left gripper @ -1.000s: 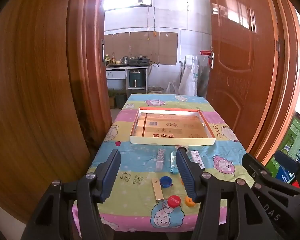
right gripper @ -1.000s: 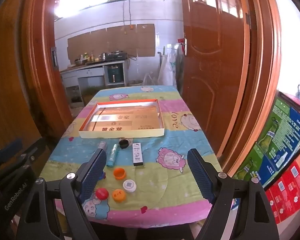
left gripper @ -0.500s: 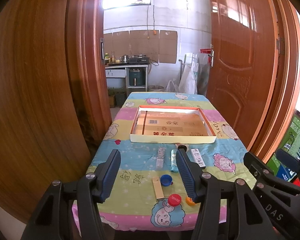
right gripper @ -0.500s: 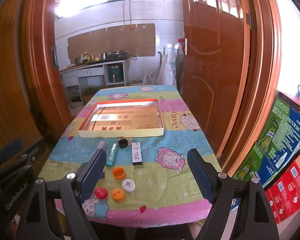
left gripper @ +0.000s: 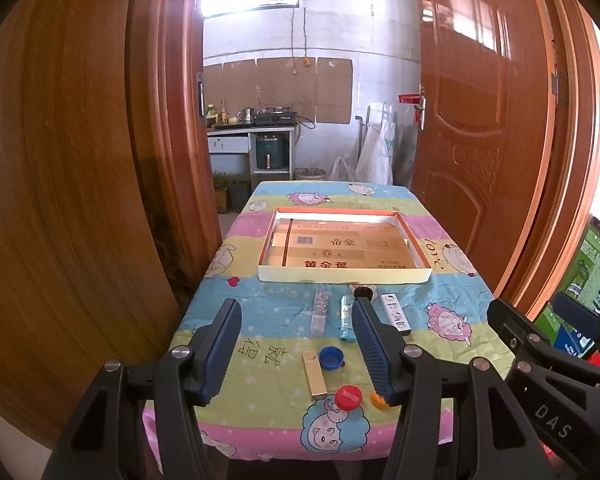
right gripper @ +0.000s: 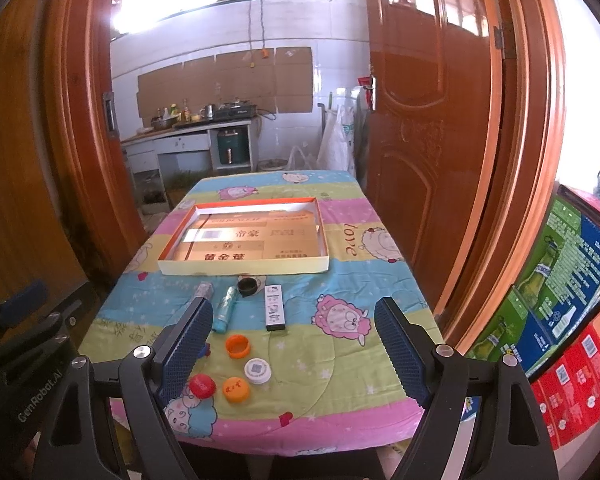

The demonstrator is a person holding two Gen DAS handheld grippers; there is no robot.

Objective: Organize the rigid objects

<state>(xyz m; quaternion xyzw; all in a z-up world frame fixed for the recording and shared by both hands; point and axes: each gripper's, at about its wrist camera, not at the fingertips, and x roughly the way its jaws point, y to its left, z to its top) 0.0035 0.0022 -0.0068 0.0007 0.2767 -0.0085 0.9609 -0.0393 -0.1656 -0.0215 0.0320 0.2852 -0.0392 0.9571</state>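
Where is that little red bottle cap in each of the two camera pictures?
Left wrist view: the red cap lies near the table's front edge, low and centre-right, beside the right finger.
Right wrist view: the red cap lies lower left, beside the left finger.
Shared landmark: the shallow cardboard tray farther back on the table.

My tabletop (right gripper: 364, 292), under a cartoon cloth
A shallow box (right gripper: 244, 268), bottle caps (right gripper: 238, 346), tubes (right gripper: 225, 308) and a white stick (right gripper: 275, 307) lie before me.

You have one shallow cardboard tray (right gripper: 244, 268), six loose caps (one black (right gripper: 247, 286), one blue (left gripper: 331, 358), one red (right gripper: 202, 385), one white (right gripper: 257, 370), two orange (right gripper: 238, 346)), three tubes (right gripper: 225, 309) and one white stick (right gripper: 275, 306).
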